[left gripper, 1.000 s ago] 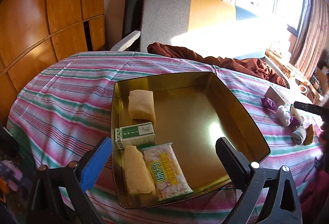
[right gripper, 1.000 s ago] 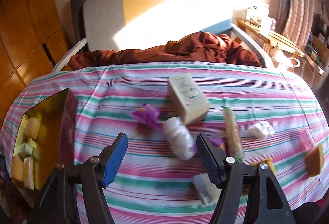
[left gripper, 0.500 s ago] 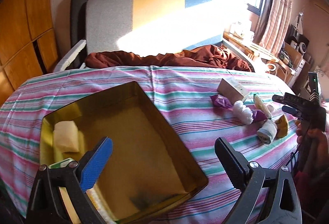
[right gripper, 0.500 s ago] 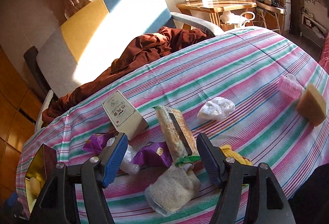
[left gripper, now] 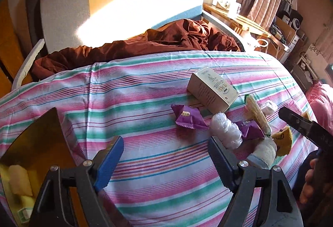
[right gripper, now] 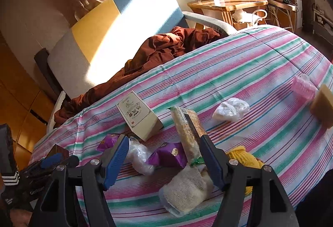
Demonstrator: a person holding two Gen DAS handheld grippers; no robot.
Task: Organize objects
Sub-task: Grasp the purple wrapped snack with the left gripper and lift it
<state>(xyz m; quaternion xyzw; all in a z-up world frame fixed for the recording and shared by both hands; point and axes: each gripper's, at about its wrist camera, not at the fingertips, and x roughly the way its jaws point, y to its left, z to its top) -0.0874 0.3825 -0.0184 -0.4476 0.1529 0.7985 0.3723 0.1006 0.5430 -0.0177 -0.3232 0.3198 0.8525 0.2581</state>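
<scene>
A cluster of snacks lies on the striped cloth: a beige box (left gripper: 212, 89) (right gripper: 138, 115), two purple packets (left gripper: 188, 117) (right gripper: 168, 154), a clear-wrapped white roll (left gripper: 225, 130) (right gripper: 138, 156), a long cracker pack (right gripper: 187, 129) and a beige wrapped cake (right gripper: 185, 189). My right gripper (right gripper: 162, 162) is open, low over the purple packet and cake. My left gripper (left gripper: 164, 161) is open and empty over bare cloth, left of the cluster. The gold tin (left gripper: 39, 139) with several snacks sits at its left.
A white bag (right gripper: 231, 109), a pink roll (right gripper: 301, 86), a tan sponge cake (right gripper: 322, 104) and a yellow item (right gripper: 243, 154) lie to the right. A brown blanket (left gripper: 145, 41) and sofa are behind the table. A wooden side table (right gripper: 229, 3) stands far right.
The left gripper has swung right, from over the tin to the bare cloth by the snack cluster. The right gripper has closed in on the cluster and dropped lower.
</scene>
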